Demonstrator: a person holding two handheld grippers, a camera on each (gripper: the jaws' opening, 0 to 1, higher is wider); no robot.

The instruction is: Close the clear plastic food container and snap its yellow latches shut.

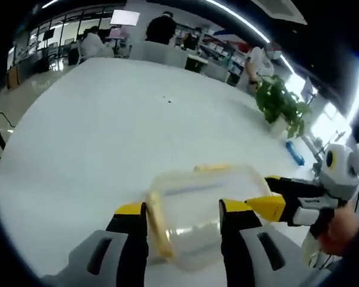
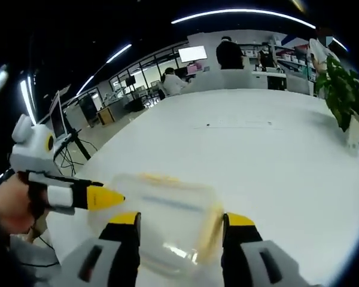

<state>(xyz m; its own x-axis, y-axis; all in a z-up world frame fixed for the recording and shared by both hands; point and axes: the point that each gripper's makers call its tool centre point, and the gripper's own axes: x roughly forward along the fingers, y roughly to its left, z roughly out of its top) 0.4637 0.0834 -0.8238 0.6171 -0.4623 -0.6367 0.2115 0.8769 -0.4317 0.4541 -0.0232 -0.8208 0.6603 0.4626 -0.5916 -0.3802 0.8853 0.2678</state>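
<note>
White table (image 1: 96, 137) | container (image 1: 197, 215) between both spread grippers, left gripper (image 1: 184, 230), right gripper (image 2: 180, 239) | blue object (image 1: 295, 153) near plant (image 1: 281, 104)

The left gripper (image 1: 183, 210) rises from the bottom of the left gripper view, its two yellow-tipped black jaws standing apart on either side of the clear plastic container (image 1: 206, 209), which rests on the white worktop (image 1: 107, 131). A yellow latch (image 1: 157, 224) runs along the container's near-left edge, just beside the left jaw. The right gripper (image 1: 274, 196) reaches in from the right, its yellow tips touching the container's right side. A potted plant (image 1: 281, 103) stands at the worktop's far right.
</note>
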